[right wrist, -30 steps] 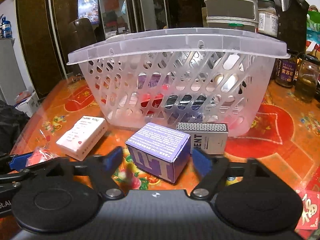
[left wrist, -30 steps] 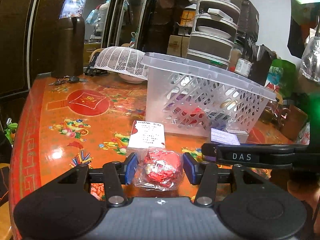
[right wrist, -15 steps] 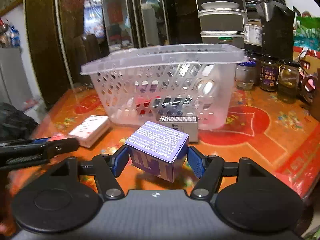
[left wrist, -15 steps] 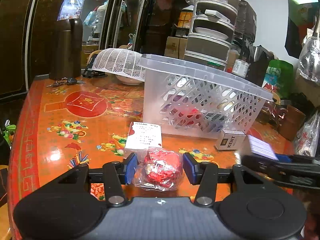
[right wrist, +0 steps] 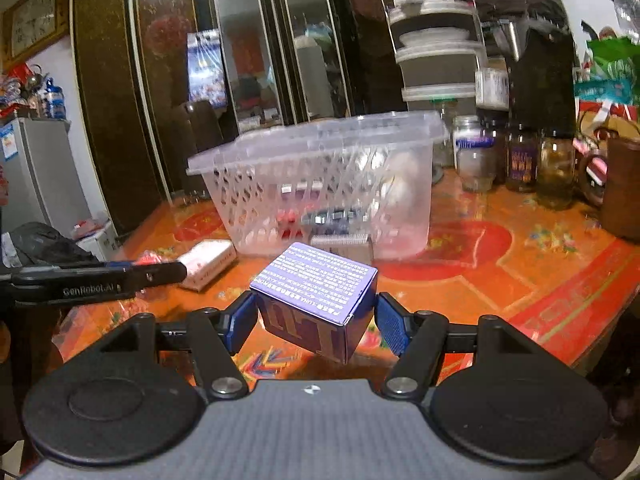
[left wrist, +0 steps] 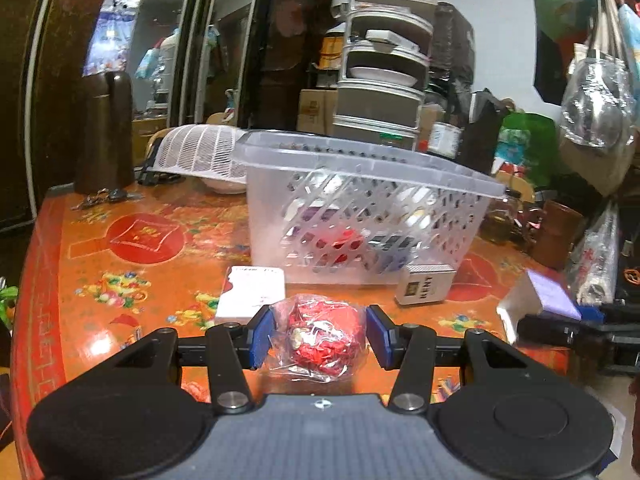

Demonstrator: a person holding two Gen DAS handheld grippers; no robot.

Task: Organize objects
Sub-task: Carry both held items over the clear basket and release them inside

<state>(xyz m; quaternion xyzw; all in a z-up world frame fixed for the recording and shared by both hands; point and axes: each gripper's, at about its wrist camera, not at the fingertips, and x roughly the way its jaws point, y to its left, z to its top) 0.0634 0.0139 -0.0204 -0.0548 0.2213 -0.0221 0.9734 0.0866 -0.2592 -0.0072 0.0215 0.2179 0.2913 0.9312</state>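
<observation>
My left gripper (left wrist: pixel 320 336) is shut on a clear bag of red sweets (left wrist: pixel 320 336), held above the orange table. My right gripper (right wrist: pixel 314 318) is shut on a purple box (right wrist: pixel 316 296), lifted off the table and tilted; the box also shows in the left wrist view (left wrist: pixel 540 300). A clear plastic lattice basket (left wrist: pixel 360 216) stands ahead of both grippers, with several items inside; it also shows in the right wrist view (right wrist: pixel 320 176). A white card box (left wrist: pixel 252 292) and a grey KENT box (left wrist: pixel 424 284) lie in front of the basket.
A white mesh food cover (left wrist: pixel 200 152), a dark flask (left wrist: pixel 106 132) and keys (left wrist: pixel 104 196) stand at the table's back left. Glass jars (right wrist: pixel 520 160) and a brown mug (right wrist: pixel 620 188) stand right of the basket. The table edge (right wrist: pixel 600 320) runs close on the right.
My right gripper closed on the purple box, lifted it and drew back from the basket. My left gripper kept the bag of sweets and rose slightly.
</observation>
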